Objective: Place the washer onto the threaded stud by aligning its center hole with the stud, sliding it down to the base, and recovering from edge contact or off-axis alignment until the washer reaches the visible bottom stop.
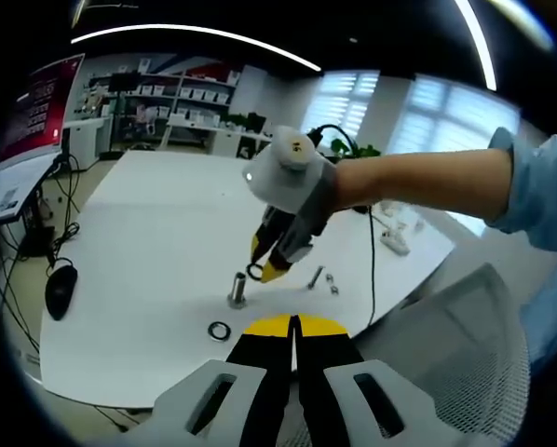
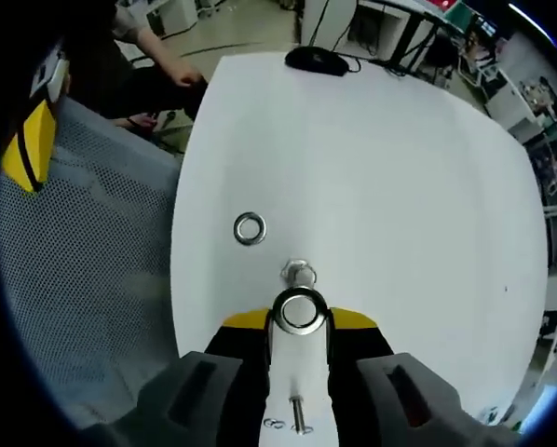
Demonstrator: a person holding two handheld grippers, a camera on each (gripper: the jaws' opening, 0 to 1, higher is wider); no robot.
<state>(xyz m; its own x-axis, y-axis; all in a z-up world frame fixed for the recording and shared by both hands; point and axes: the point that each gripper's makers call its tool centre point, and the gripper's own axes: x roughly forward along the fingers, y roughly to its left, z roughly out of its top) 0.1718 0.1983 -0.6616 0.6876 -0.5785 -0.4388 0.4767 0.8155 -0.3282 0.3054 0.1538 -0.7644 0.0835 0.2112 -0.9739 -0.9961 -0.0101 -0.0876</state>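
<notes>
Your right tool point(image 2: 299, 321) pinches washer point(image 2: 299, 311) flat between yellow tips, hole facing up. Washer hangs just short of stud point(image 2: 300, 274), slightly above its top, not yet threaded on. Stud upright on white surface point(image 2: 400, 186). Second washer point(image 2: 250, 228) lies flat on surface, near stud. Loose bolt point(image 2: 298, 415) lies below, between tool's arms. Your left tool point(image 1: 293, 326) pressed together, holding nothing, well back from stud point(image 1: 237, 290). Mouse point(image 1: 61, 288) near surface edge.
</notes>
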